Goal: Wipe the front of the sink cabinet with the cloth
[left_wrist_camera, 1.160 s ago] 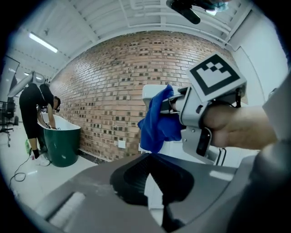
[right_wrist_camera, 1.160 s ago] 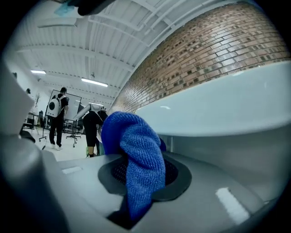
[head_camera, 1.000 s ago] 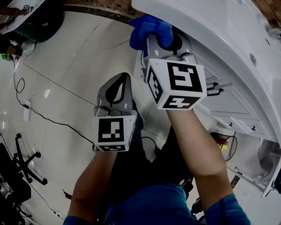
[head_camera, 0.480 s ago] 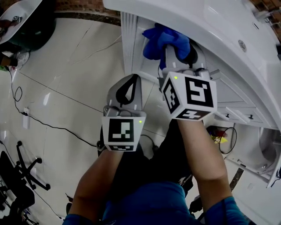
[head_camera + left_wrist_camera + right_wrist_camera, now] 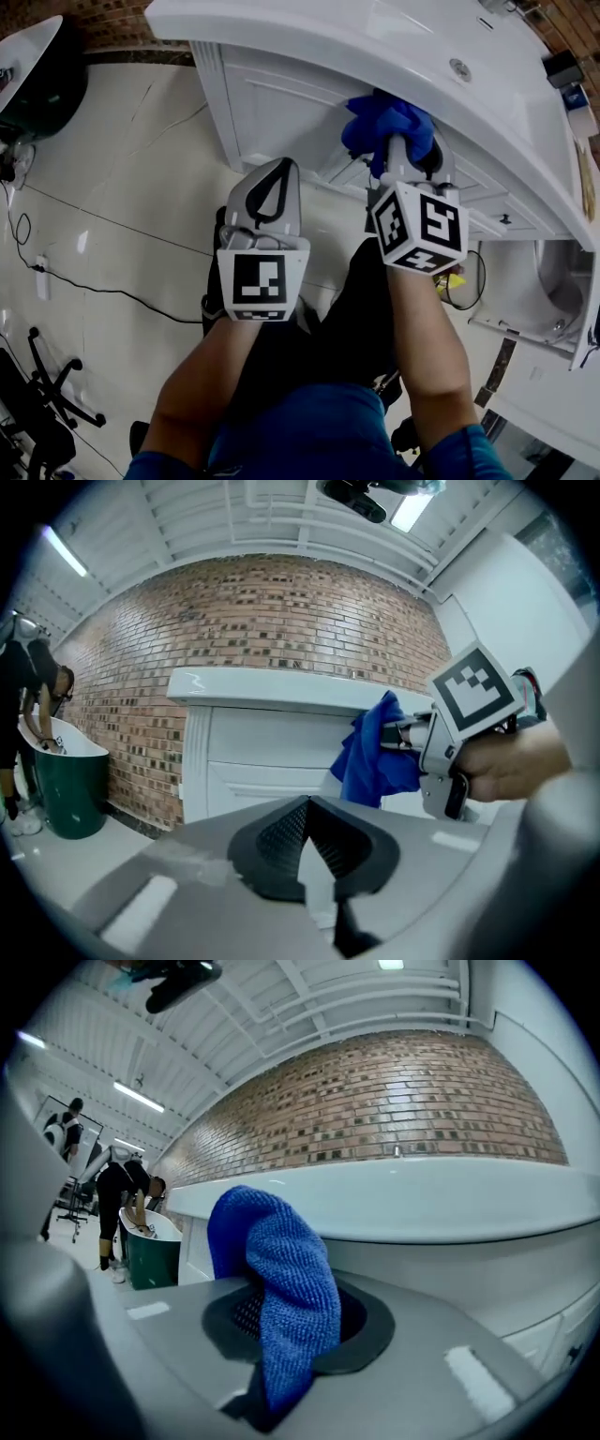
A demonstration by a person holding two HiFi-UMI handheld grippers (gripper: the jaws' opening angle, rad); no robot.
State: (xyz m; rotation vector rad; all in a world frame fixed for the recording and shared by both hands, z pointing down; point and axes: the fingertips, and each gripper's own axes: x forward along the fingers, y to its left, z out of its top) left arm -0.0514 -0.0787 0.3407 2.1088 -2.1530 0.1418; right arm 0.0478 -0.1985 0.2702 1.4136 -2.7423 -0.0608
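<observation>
While the right gripper (image 5: pixel 401 148) keeps its jaws closed on a fold of the blue cloth (image 5: pixel 382 120), most of the fabric bunches loose above the tips. It sits high on the cabinet front (image 5: pixel 281 108), just under the sink rim (image 5: pixel 375 47). Whether it actually presses the panel can't be told. The left gripper (image 5: pixel 272 178) hangs lower w/ jaws together, nothing between them, apart from the cabinet.

Likely risks:
- The grip is on only a small bit of fabric, so a hard drag over the raised panel edges could pull it out.
- The bunch could roll aside & let a hard jaw tip scrape the white finish.
- The drawer knob (image 5: pixel 506 220) to the right could snag it.
</observation>
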